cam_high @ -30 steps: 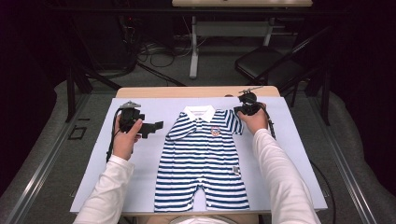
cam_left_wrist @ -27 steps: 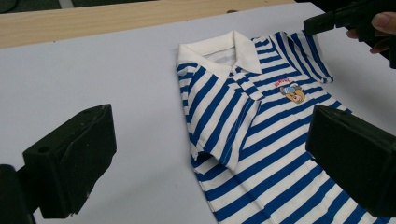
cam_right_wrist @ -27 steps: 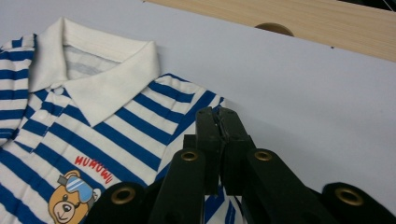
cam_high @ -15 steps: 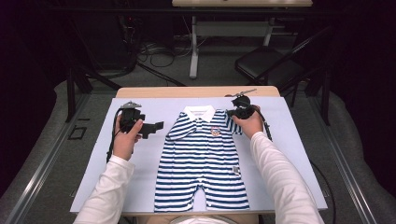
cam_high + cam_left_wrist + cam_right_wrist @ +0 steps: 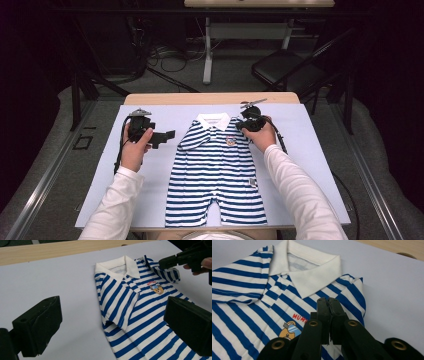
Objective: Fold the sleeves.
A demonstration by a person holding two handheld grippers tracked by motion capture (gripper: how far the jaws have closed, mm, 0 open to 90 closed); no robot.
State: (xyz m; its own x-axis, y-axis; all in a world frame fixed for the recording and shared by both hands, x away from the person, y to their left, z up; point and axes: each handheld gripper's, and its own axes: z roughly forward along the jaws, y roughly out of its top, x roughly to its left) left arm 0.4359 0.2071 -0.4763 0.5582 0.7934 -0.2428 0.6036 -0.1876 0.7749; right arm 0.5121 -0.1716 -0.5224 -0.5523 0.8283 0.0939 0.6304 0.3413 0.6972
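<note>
A pale sheet (image 5: 310, 150) covers the wooden counter (image 5: 210, 98). Beyond it, a dark chair (image 5: 290, 75), floor cables (image 5: 160, 52), and another table's white legs (image 5: 207, 55).

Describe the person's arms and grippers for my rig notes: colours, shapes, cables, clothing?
Both arms wear long white sleeves. The left gripper and right gripper are black, with blocky jaws; the right's jaw arms carry brass-coloured rivets. A grey plate tops each, and black cables trail from both.

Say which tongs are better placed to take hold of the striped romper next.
Probably the right tongs: they sit over the blue-and-white striped romper at its shoulder, jaws closed. The left tongs hover open over the bare white sheet beside the sleeve.
</note>
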